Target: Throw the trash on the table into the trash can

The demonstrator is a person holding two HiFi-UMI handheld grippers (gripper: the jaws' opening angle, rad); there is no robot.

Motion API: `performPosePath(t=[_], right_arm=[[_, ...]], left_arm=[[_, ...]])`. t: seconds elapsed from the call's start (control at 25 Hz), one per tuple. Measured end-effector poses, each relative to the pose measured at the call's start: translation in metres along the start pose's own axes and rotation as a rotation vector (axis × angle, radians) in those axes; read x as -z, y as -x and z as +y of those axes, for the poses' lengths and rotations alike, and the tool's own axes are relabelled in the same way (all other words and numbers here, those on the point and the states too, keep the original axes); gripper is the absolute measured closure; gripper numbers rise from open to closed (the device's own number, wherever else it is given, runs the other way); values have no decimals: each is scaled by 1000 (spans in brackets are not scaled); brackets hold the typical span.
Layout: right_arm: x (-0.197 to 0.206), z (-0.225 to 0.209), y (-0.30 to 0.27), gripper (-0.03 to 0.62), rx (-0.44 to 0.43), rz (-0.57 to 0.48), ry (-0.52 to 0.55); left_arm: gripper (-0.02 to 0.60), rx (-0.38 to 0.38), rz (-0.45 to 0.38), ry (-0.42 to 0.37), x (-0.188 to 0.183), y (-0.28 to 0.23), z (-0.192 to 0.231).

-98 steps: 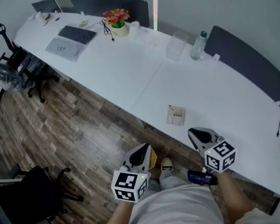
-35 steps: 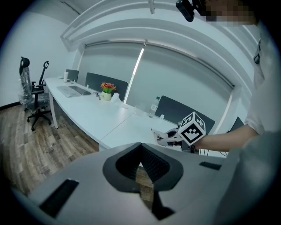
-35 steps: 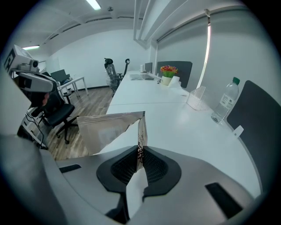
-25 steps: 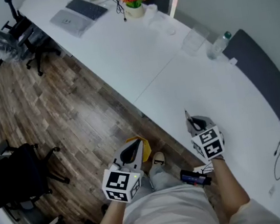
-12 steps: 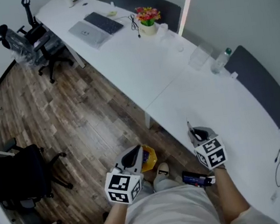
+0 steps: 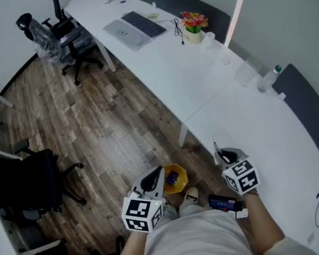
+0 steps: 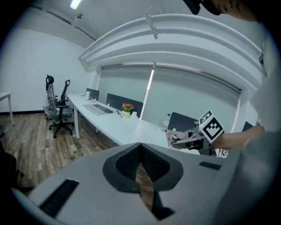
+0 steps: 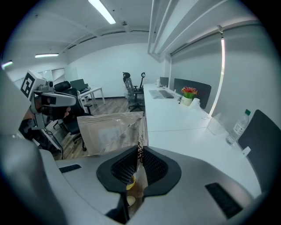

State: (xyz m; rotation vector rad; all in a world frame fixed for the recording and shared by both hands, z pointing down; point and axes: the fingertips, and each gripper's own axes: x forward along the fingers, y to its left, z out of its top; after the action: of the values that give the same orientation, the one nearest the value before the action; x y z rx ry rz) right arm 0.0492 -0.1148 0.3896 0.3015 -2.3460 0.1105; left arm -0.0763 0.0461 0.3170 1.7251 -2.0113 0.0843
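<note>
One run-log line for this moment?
right gripper: shut on clear packet | left gripper: shut, empty | yellow trash can: on floor, packet not in it

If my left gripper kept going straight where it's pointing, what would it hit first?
Most likely the long white desk, lying straight ahead of the left gripper in its own view. The right gripper, shut on a clear plastic packet, is off to the side. Depth is unclear.
</note>
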Motion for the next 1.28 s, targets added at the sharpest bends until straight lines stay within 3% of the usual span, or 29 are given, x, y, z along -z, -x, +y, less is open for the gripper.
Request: performPosePath(t=[0.56,0.92,1.28], right_arm=[[-38,98,-43,545,-199,-4,146],[-33,124,-67,545,-235,30,146],[-3,121,-107,545,-290,100,152]], left_arm=[[580,-170,-19,80,28,71,54],[580,-144,-7,103,45,74,75],[580,-143,23,132,68,36,91]])
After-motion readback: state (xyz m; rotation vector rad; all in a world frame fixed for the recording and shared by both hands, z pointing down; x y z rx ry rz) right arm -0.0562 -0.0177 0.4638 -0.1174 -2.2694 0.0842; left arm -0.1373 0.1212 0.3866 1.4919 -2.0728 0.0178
